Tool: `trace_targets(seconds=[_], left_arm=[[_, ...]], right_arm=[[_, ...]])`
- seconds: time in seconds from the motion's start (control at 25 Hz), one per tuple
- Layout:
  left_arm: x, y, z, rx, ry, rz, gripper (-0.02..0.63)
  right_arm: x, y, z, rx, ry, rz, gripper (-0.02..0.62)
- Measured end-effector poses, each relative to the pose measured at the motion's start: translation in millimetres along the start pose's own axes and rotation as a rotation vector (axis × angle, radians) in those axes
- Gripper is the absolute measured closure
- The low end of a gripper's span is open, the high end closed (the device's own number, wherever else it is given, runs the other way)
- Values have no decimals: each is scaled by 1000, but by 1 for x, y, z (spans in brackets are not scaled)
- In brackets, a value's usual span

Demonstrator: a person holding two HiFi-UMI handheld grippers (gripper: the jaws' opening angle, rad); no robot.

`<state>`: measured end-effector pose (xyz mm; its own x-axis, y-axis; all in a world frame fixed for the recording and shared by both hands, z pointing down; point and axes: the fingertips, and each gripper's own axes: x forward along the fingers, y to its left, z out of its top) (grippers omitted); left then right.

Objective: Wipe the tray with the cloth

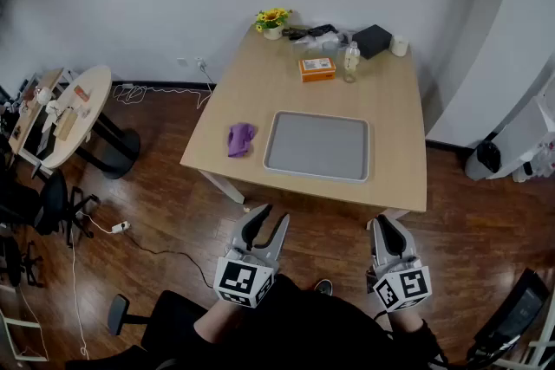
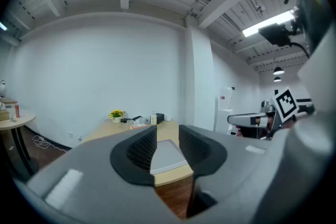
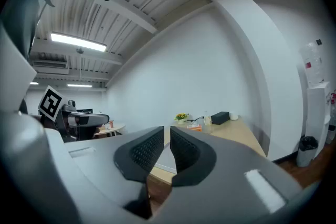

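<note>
A grey tray [image 1: 316, 146] lies on the near half of the wooden table [image 1: 260, 91], and a crumpled purple cloth [image 1: 240, 139] sits just left of it. Both grippers hover over the floor short of the table's near edge, far from cloth and tray. My left gripper [image 1: 271, 217] is open and holds nothing; in the left gripper view [image 2: 168, 147] the tray [image 2: 167, 157] shows through the gap. My right gripper [image 1: 384, 223] has its fingers together, empty; in the right gripper view [image 3: 167, 152] only a thin slit remains between the pads.
At the table's far end stand a flower pot [image 1: 272, 22], an orange box [image 1: 316, 68], a clear bottle [image 1: 350, 62], a black box [image 1: 373, 40] and a white cup [image 1: 399, 46]. A round side table [image 1: 74, 113] and cables lie left; a white unit [image 1: 529, 143] stands right.
</note>
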<state>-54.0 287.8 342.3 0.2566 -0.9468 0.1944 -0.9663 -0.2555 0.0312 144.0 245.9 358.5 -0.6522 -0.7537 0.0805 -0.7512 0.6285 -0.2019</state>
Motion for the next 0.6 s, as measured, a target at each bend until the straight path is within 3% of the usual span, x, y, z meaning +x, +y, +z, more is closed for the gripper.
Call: trace_targets(seconds=[0.2, 0.36, 0.6], left_arm=[[24, 13, -6, -23, 2, 23, 486], [51, 51, -16, -60, 18, 29, 483], [121, 115, -14, -110, 1, -53, 482]], right_arm=[[21, -39, 4, -16, 24, -39, 568], [60, -58, 1, -28, 43, -86, 552], [142, -74, 5, -27, 75, -179, 546]])
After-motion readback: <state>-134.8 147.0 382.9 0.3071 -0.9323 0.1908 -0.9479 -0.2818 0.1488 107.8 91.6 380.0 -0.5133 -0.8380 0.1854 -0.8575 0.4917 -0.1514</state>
